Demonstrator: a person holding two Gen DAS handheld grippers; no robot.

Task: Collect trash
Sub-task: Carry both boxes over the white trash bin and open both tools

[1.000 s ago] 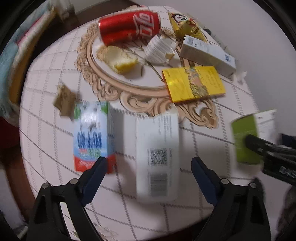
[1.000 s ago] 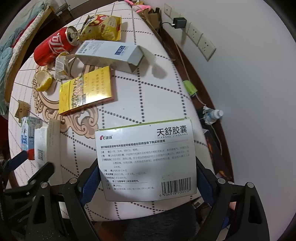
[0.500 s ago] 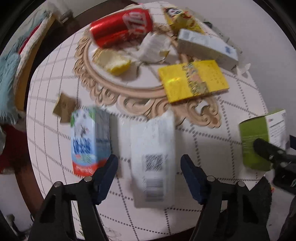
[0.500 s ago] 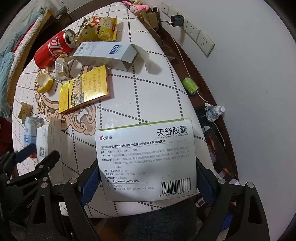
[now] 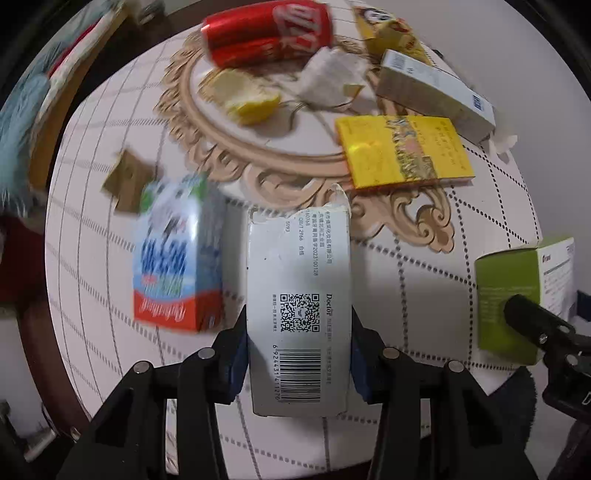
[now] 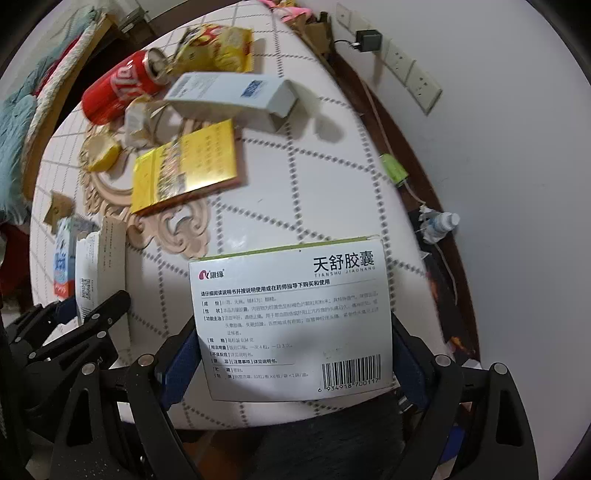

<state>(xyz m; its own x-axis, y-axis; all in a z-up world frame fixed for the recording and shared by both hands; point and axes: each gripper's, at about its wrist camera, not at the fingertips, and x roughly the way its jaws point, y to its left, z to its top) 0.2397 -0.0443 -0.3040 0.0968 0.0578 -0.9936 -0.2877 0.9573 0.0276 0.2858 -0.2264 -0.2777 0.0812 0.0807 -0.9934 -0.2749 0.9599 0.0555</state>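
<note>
The left gripper point(image 5: 298, 354) is clamped on a long white carton with a QR code and barcode point(image 5: 298, 306), its blue pads pressing both long sides; the carton's torn far end points toward the table's carved medallion. The right gripper point(image 6: 293, 363) is clamped on a green-and-white medicine box point(image 6: 291, 321), printed label face up, held over the near edge of the round quilted table point(image 6: 332, 192). In the left wrist view the same medicine box point(image 5: 508, 295) shows at the right edge.

Just left of the white carton stands a blue-and-white milk carton point(image 5: 177, 254), blurred. Beyond it lies a small brown cardboard scrap point(image 5: 127, 179). Farther in, a flat yellow box point(image 5: 404, 149) lies on the medallion's rim. Behind it are a yellow fruit peel point(image 5: 247, 99), a crumpled white paper cup point(image 5: 328, 79), and a long white-and-blue box point(image 5: 436, 94). At the far side a red Coca-Cola can point(image 5: 267, 31) lies on its side beside a yellow snack bag point(image 6: 218, 48).
</note>
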